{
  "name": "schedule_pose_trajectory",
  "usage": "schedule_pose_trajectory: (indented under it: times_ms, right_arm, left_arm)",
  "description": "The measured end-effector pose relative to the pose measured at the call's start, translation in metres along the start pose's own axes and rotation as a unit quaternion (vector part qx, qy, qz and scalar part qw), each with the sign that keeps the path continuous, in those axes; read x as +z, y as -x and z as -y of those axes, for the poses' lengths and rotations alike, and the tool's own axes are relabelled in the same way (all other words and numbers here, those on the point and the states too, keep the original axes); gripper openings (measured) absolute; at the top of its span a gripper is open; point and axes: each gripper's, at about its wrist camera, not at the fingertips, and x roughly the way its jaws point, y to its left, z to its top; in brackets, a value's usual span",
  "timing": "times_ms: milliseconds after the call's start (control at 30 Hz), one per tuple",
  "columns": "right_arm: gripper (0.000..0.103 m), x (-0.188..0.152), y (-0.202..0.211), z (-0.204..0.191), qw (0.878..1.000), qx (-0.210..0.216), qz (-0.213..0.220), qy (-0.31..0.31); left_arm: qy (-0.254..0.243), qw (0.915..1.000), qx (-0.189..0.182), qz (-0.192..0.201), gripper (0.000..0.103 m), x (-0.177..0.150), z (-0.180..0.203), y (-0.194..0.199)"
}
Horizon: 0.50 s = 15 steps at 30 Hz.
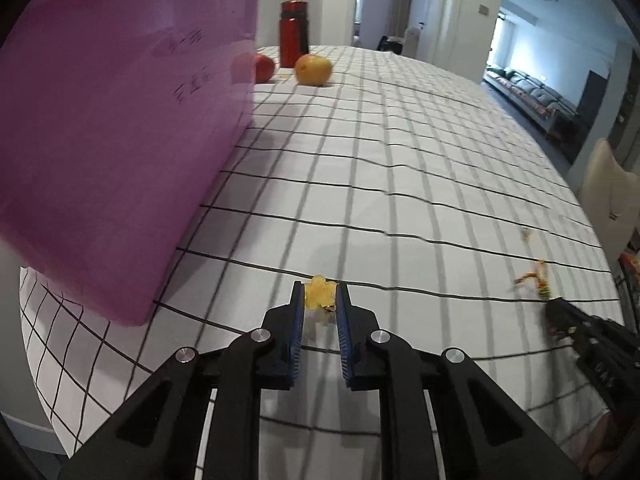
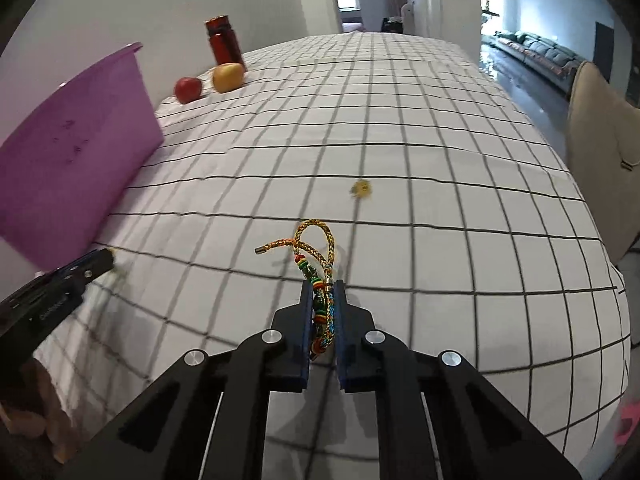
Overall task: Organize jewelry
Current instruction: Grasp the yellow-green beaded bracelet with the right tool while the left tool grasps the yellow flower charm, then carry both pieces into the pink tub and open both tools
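Clenched on a yellow charm [image 1: 319, 296], the left claw [image 1: 319, 300] hangs above the checked desk [image 1: 400, 184]. Over on the right, the right claw [image 2: 323, 300] grips a braided bracelet [image 2: 316, 248], its long axis running out along the fingers toward 12 o'clock. Both are lifted clear, I reckon. Pink bin [image 1: 112, 128] sits at 10 o'clock, nearer the left claw; its handwriting's unreadable. One small yellow piece [image 2: 362, 190] remains at 1 o'clock.
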Motion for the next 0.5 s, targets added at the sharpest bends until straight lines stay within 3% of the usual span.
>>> schedule_pose_trajectory:
  times_ms: [200,500]
  right_arm:
    - [0.01,0.012,0.029,-0.015,1.0,0.025,-0.007,0.015]
    - [0.01,0.071,0.094,-0.047,0.994,0.079,0.034,0.074]
  left_arm:
    - [0.007,0.9999,-0.016,-0.002,0.016,0.012,0.014,0.032]
    - [0.039,0.9981,-0.002,0.047,0.016,0.059,0.006,0.124]
